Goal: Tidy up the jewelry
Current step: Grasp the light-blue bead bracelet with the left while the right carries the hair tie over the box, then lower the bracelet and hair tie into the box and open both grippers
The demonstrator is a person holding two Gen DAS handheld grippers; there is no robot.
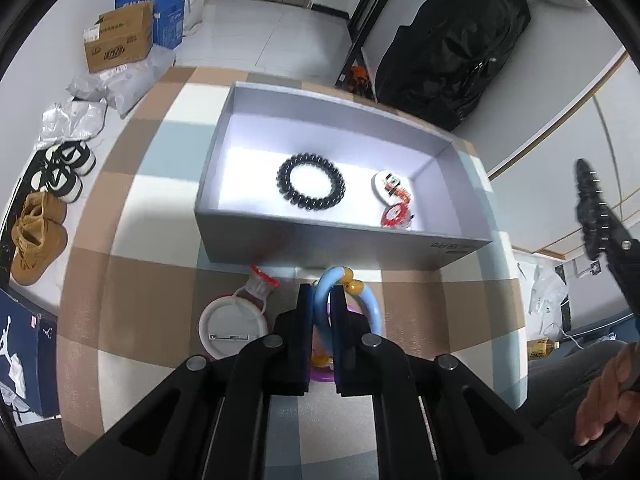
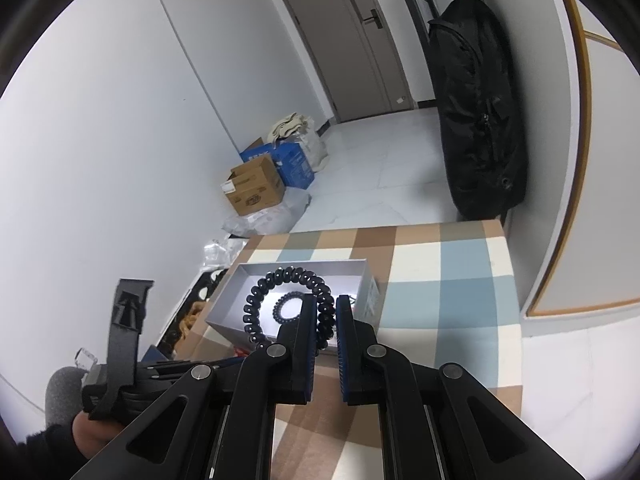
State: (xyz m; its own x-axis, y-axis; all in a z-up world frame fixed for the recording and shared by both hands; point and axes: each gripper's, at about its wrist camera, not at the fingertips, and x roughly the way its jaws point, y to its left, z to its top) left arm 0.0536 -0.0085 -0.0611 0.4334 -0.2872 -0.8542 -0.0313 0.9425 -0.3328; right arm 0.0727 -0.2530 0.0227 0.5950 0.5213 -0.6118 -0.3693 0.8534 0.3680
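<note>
An open grey box (image 1: 224, 152) stands on the checked tablecloth. In it lie a black spiral hair tie (image 1: 311, 182) and a white badge with red trinkets (image 1: 390, 192). My left gripper (image 1: 322, 292) is shut on a light blue ring with an orange bead (image 1: 352, 286), low over the cloth just in front of the box. A white round badge with a red clip (image 1: 234, 326) lies to its left. My right gripper (image 2: 326, 304) is shut on a second black spiral hair tie (image 2: 256, 300), held above the table before the box (image 2: 240, 318).
A purple item (image 1: 322, 376) lies under the left fingers. The right gripper's handle (image 1: 600, 224) shows at the right of the left wrist view. Shoes (image 1: 36, 236), cardboard boxes (image 1: 118, 36) and a black bag (image 1: 452, 48) are on the floor beyond the table.
</note>
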